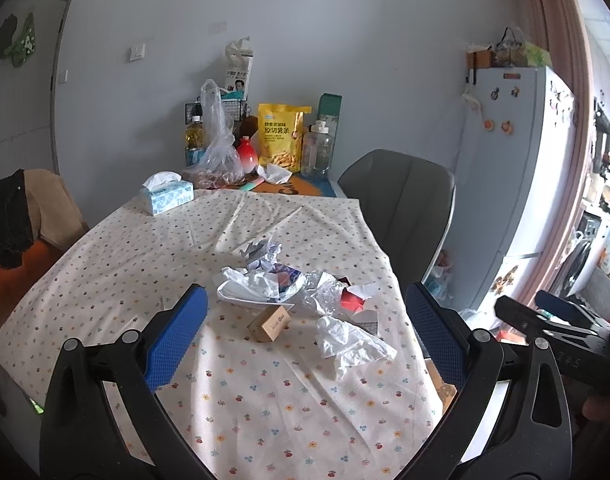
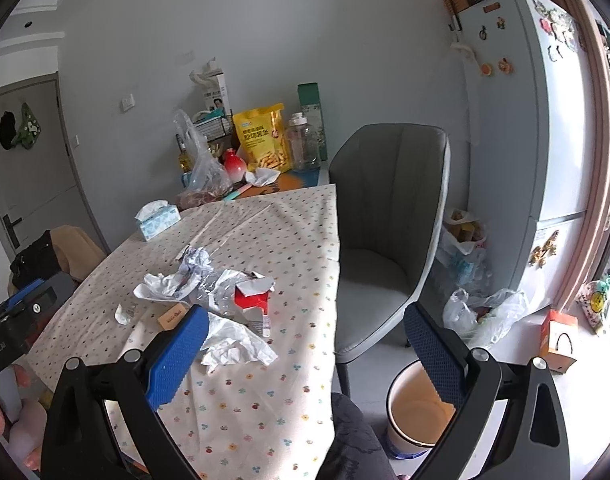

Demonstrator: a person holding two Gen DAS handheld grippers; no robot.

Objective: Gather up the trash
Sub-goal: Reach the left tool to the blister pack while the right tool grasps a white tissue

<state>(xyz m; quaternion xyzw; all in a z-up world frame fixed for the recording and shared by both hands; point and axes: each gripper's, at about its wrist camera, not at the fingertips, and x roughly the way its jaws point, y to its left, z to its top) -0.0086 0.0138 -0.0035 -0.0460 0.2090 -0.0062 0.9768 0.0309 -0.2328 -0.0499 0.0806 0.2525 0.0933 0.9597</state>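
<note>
Reading "Thick", tissue box sits beyond crumpled trash.

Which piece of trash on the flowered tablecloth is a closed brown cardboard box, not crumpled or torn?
The small brown cardboard box, lying near the front of the pile. It keeps its box shape, while the white crumpled paper beside it is wrinkled and the red carton is torn open.
</note>
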